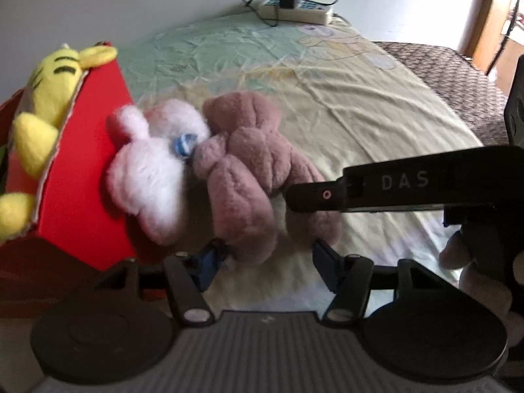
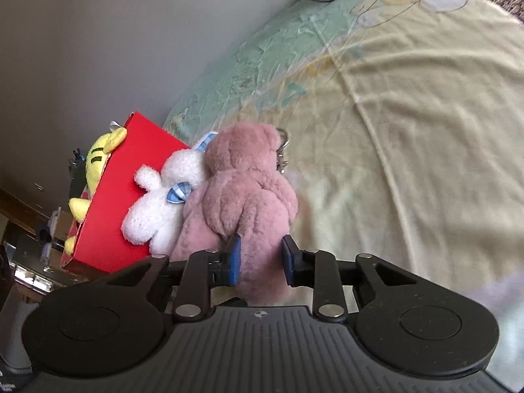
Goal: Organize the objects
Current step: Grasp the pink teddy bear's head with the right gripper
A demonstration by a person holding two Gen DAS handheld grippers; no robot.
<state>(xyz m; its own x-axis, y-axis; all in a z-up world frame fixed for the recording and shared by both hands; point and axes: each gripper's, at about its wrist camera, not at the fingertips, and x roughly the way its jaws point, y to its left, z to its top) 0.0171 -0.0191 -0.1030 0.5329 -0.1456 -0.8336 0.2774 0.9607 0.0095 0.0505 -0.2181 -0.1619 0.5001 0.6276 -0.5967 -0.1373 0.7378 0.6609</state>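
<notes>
A pink teddy bear (image 1: 249, 170) lies on the bed sheet beside a white bunny plush (image 1: 154, 170) with a blue bow, both against the side of a red box (image 1: 82, 180). A yellow striped plush (image 1: 49, 98) lies in the box. My left gripper (image 1: 268, 252) has its blue pads against the bear's two legs. From the right, a black finger (image 1: 314, 196) of the right gripper reaches the bear's side. In the right wrist view, my right gripper (image 2: 261, 255) is shut on the lower part of the pink bear (image 2: 242, 190), with the bunny (image 2: 163, 203) and red box (image 2: 131, 177) to its left.
The pale yellow and green sheet (image 1: 327, 91) spreads out behind and to the right of the toys. A power strip (image 1: 294, 9) with cables sits at the far end by the wall. A brown patterned cover (image 1: 458, 75) lies at the right edge. A person's finger (image 1: 455, 249) shows at the right.
</notes>
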